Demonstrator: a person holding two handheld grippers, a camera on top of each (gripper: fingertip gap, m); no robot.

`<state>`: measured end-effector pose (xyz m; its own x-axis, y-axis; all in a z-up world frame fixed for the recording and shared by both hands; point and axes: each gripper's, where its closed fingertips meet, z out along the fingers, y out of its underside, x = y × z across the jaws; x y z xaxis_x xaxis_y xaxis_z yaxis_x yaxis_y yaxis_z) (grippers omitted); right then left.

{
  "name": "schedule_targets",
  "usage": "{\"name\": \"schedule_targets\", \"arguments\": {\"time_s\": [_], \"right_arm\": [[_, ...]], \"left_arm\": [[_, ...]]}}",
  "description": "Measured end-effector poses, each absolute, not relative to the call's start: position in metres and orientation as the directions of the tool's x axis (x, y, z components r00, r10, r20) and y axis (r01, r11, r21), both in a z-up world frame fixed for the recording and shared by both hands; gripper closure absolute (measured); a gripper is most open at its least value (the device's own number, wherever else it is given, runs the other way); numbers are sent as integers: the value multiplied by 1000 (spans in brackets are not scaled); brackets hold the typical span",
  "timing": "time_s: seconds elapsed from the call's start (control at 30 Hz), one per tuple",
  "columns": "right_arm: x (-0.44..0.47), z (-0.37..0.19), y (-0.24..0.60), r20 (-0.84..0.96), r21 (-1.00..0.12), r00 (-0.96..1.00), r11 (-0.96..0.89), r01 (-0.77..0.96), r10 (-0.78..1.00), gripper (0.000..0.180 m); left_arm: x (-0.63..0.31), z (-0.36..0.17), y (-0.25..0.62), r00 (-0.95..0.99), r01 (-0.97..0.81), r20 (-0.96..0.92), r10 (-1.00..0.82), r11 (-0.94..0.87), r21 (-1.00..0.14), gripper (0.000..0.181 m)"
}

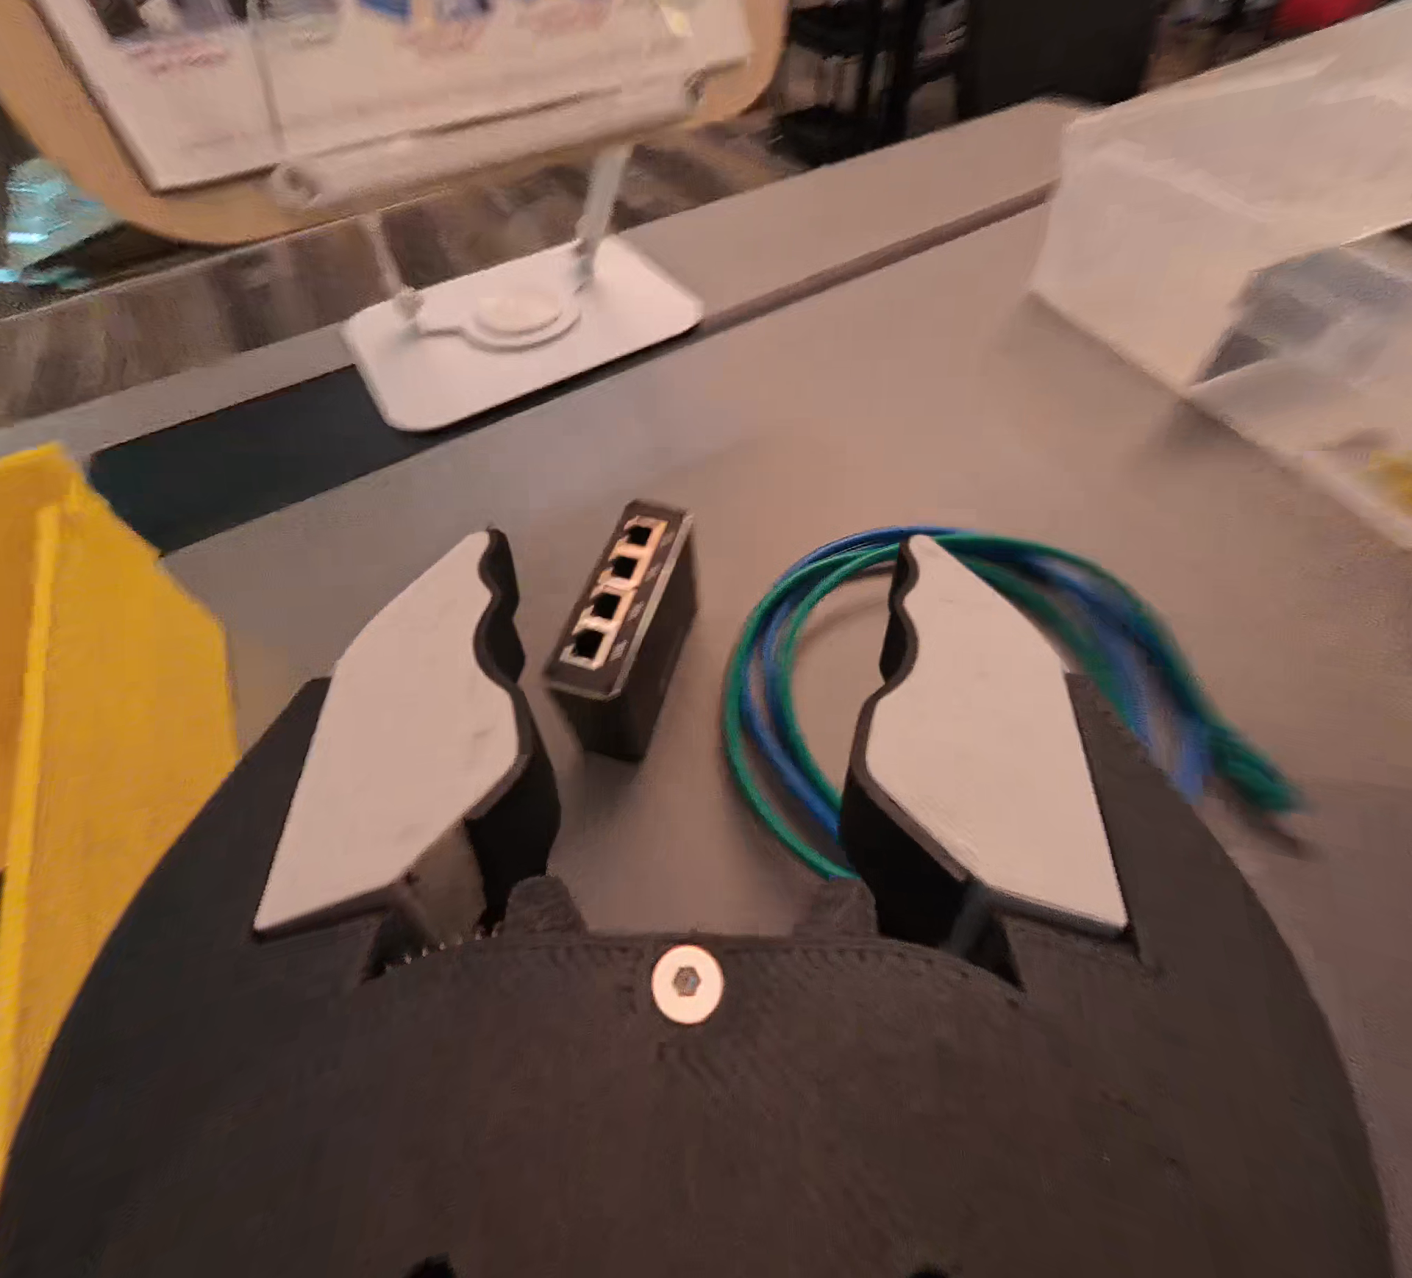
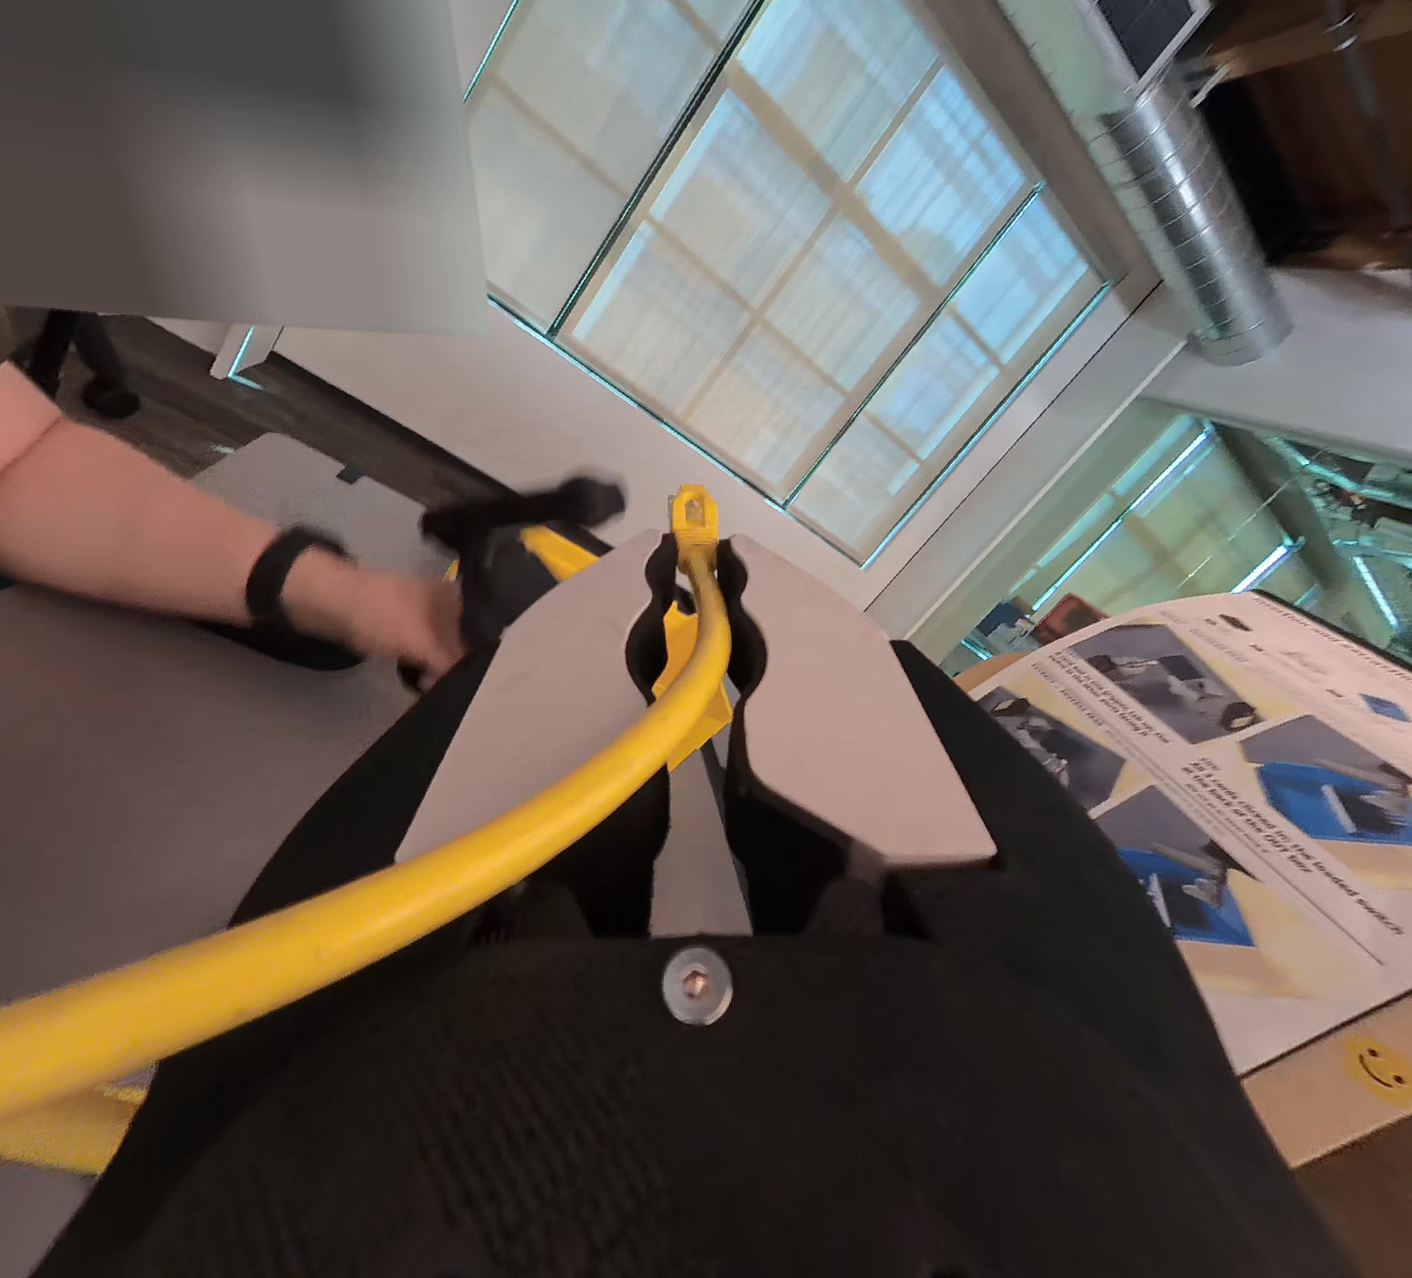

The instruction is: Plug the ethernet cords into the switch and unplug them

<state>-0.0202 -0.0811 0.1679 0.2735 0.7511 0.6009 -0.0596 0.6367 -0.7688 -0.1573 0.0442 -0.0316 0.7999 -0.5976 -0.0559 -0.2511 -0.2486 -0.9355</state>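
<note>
Right wrist view: right gripper (image 2: 694, 546) was clamped on yellow ethernet cord (image 2: 691, 619) just behind its plug (image 2: 692, 512), pointed away from the table. Left gripper (image 1: 699, 554) was spread wide above black switch (image 1: 626, 622), w/ blue/green cords (image 1: 756, 691) coiled beside. Risk judged: unheld switch could be shoved at insertion.

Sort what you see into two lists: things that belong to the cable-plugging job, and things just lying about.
Job: switch; blue cord; green cord; yellow cord, held in the right gripper; left gripper, open.

Lying about: sign stand; clear box; poster.
</note>
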Motion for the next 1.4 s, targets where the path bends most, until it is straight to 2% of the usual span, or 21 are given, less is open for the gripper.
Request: {"name": "schedule_targets", "arguments": {"time_s": [0.13, 0.27, 0.33, 0.4, 0.6, 0.67, 0.8, 0.93, 1.07, 1.23, 1.4], "right_arm": [[-15, 171, -82, 601, -764, 287, 642, -66, 746, 169], [-15, 172, -83, 612, -757, 287, 651, -59, 737, 169], [-15, 173, -85, 614, -754, 284, 654, -63, 736, 169], [-16, 173, -85, 619, -752, 286, 657, -54, 732, 169], [-13, 173, -82, 618, -754, 296, 656, -41, 728, 169], [-12, 172, -77, 609, -762, 310, 647, -28, 730, 169], [-11, 167, -57, 562, -803, 359, 596, 20, 745, 169], [-11, 156, -28, 501, -850, 434, 520, 82, 749, 169], [-10, 147, 0, 446, -885, 527, 444, 140, 724, 169], [-19, 146, 15, 376, -914, 630, 383, 133, 679, 169], [-34, 147, 12, 381, -903, 680, 411, 127, 627, 169]], "left_arm": [[-168, -82, 69, 834, -370, -163, -527, -316, -874, 91], [-174, -117, 82, 851, -374, -134, -507, -407, -833, 99], [-179, -126, 88, 852, -388, -138, -505, -431, -814, 102], [-178, -136, 90, 833, -409, -129, -538, -443, -798, 114], [-174, -150, 97, 795, -452, -84, -601, -494, -743, 119], [-169, -154, 97, 768, -444, -11, -640, -520, -729, 128], [-169, -152, 107, 754, -469, -46, -655, -489, -735, 130], [-164, -124, 119, 751, -495, -182, -634, -359, -791, 132], [-152, -48, 125, 724, -552, -416, -550, -100, -828, 132], [-133, 53, 118, 636, -690, -708, -306, 184, -699, 131], [-117, 101, 95, 597, -728, -786, -161, 304, -615, 131]]}}
